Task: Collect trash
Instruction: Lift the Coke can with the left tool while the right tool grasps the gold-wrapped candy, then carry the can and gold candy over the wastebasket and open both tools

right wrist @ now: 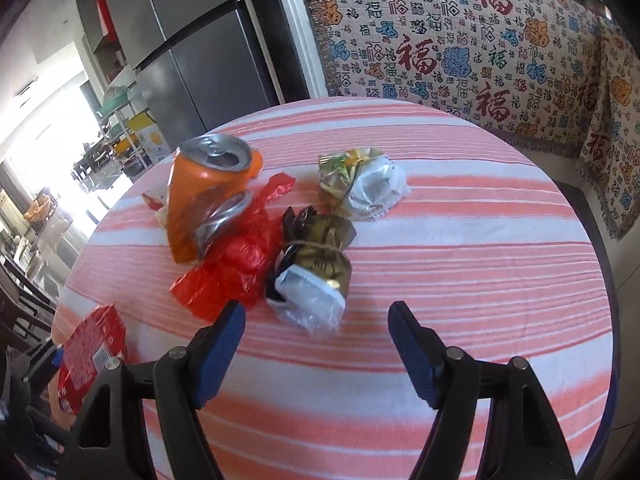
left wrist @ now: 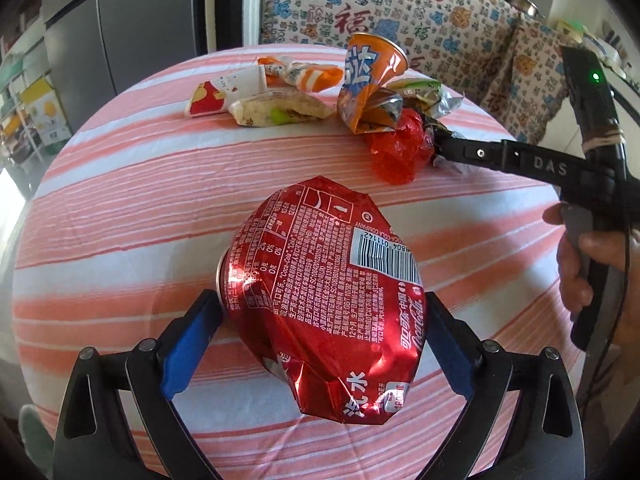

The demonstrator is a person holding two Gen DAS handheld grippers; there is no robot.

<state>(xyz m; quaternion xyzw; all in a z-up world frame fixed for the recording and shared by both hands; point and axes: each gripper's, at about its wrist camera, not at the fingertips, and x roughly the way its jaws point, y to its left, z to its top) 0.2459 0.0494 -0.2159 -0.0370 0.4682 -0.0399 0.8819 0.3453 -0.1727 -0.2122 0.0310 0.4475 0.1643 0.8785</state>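
A crushed red cola can (left wrist: 332, 296) lies on the pink striped tablecloth (left wrist: 120, 200) between the blue pads of my left gripper (left wrist: 324, 312). The jaws stand wide, the pads close beside its edges without visibly pressing. The same can (right wrist: 90, 354) shows at the table's left edge in the right wrist view. My right gripper (right wrist: 316, 320) is open and holds nothing, just short of a gold-and-white wrapper bundle (right wrist: 316, 276). Beside that lie red plastic film (right wrist: 228, 276), a dented orange can (right wrist: 196, 204) and a green-and-white wrapper (right wrist: 360, 188). More snack wrappers (left wrist: 256, 96) lie at the far side.
A person's hand (left wrist: 580, 264) grips the right tool's handle at the right. A sofa under a patterned throw (right wrist: 480, 48) stands behind the round table. A grey fridge (right wrist: 192, 40) and shelves (right wrist: 132, 136) are at the back left. The table's edge (right wrist: 600, 280) curves away on the right.
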